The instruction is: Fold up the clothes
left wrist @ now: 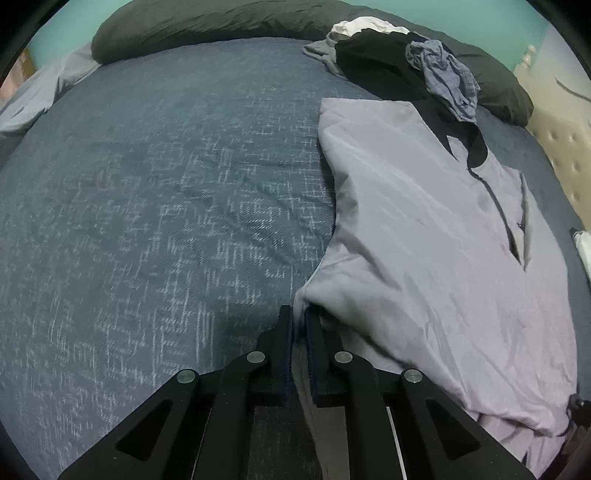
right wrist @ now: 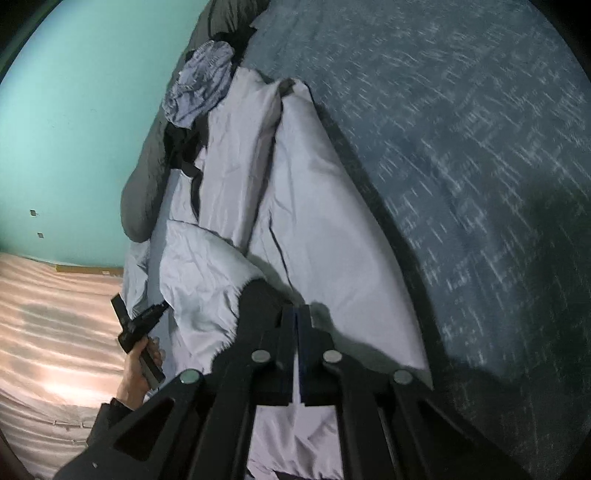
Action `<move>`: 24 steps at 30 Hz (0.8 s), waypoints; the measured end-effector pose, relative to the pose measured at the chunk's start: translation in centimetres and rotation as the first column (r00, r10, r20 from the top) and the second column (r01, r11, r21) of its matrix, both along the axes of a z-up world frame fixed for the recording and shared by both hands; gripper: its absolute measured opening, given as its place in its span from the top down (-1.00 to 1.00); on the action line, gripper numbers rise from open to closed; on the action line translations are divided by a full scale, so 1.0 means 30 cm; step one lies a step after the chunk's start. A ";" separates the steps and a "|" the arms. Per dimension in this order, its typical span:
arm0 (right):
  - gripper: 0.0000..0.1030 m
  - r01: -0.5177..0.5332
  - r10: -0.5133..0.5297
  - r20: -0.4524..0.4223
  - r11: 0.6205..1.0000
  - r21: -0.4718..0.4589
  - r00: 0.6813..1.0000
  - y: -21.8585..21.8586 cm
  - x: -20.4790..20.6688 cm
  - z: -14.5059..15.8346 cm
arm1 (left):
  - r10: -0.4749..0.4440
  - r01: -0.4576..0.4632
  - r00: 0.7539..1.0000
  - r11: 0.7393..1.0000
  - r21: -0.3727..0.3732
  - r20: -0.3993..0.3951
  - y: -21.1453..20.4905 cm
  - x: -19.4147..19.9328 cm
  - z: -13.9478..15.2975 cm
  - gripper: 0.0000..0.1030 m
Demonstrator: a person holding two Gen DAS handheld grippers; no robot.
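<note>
The left gripper (left wrist: 300, 317) is pinching the near corner of the pale lilac garment (left wrist: 436, 236), its jaws nearly closed with a fold of cloth running down between the pads. The garment is lying along the right side of the dark blue bedspread (left wrist: 147, 206), a dark-trimmed neckline showing toward its far end. Beyond it, a heap of clothes is sitting against the dark pillow (left wrist: 207, 22): a black piece (left wrist: 373, 59), a crumpled blue checked piece (left wrist: 447, 77) on top, something white (left wrist: 358, 26) behind.

Over on the right wrist view, the right gripper (right wrist: 297, 317) is clamping the same lilac garment (right wrist: 317, 206), jaws all but shut, a strip of cloth showing in the narrow gap. The fabric is bunching into long folds running away toward the blue checked piece (right wrist: 203, 85). At lower left a hand (right wrist: 138, 369) is gripping the other tool's handle beside the garment's edge. The bedspread (right wrist: 480, 147) is looking streaky with blur.
</note>
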State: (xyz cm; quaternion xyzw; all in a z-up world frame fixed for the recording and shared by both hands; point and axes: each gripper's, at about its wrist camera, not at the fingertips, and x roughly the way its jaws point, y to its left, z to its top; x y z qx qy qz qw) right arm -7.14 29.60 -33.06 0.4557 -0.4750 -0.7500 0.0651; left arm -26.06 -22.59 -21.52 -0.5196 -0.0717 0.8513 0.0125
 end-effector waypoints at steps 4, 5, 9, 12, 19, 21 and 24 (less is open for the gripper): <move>0.91 0.011 -0.011 -0.017 1.000 -0.015 1.000 0.011 -0.011 0.013 | 0.015 -0.015 1.000 0.999 0.036 0.021 -0.041 0.065 0.036 0.73; 0.91 0.006 -0.007 -0.013 1.000 -0.020 1.000 0.010 -0.017 0.016 | 0.020 -0.021 1.000 0.998 0.052 0.024 -0.052 0.089 0.049 0.71; 0.89 -0.025 0.025 0.005 0.999 0.024 1.000 -0.014 -0.041 0.040 | 0.000 -0.004 0.999 0.995 0.101 0.042 -0.054 0.205 0.094 0.45; 0.60 -0.065 0.064 0.028 0.997 0.049 0.998 -0.032 -0.055 0.063 | -0.037 0.029 0.998 0.991 0.131 0.058 -0.035 0.310 0.130 0.44; 0.25 -0.152 0.144 0.073 0.982 0.113 0.987 -0.027 -0.015 0.129 | -0.101 0.072 0.986 0.975 0.209 0.134 0.014 0.535 0.139 0.38; 0.25 -0.182 0.170 0.096 0.974 0.138 0.981 -0.024 0.003 0.146 | -0.109 0.073 0.983 0.971 0.230 0.149 0.022 0.595 0.132 0.38; 0.25 -0.215 0.195 0.128 0.962 0.166 0.972 -0.015 0.041 0.159 | -0.109 0.066 0.981 0.965 0.255 0.159 0.027 0.656 0.118 0.38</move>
